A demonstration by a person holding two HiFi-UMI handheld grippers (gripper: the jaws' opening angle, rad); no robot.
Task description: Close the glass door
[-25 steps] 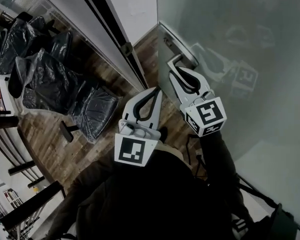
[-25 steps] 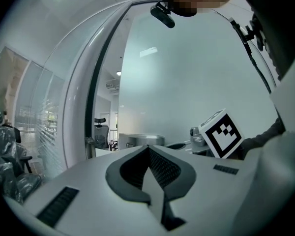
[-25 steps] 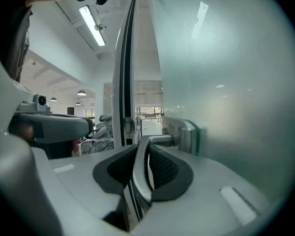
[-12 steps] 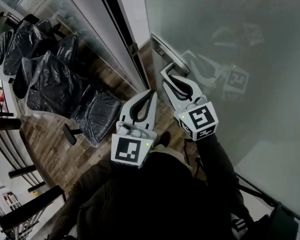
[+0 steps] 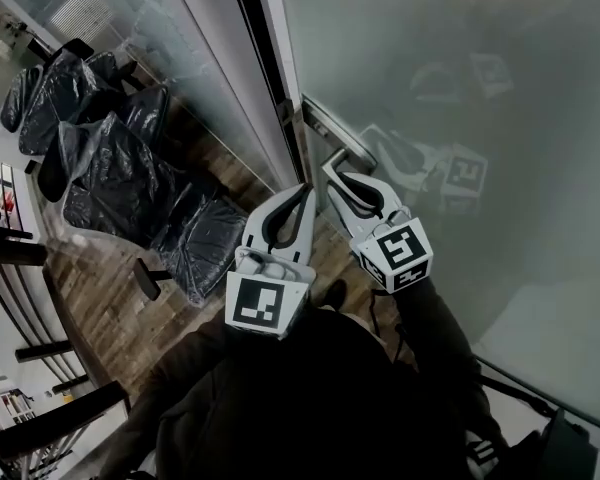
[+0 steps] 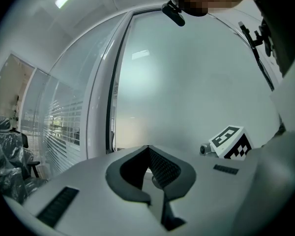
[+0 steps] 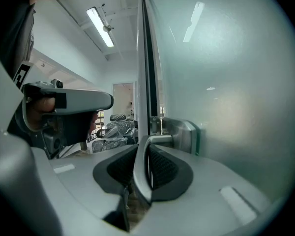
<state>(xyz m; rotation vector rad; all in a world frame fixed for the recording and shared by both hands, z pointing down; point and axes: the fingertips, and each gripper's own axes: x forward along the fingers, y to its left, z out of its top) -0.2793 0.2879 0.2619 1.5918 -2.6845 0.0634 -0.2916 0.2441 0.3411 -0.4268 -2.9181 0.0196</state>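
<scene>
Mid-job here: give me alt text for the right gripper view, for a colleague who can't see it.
The right tool is clamped on the silver door handle, which runs back to a metal plate on the frosted glass door filling the right side. At left, the left tool is held alongside, with plastic-wrapped chairs visible beyond the door's edge.

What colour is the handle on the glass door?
It is silver. The silver metal lever door handle shows best in the right gripper view.

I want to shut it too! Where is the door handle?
In the head view, the door handle sticks out of the glass door right of centre, gripped between the right tongs.
</scene>
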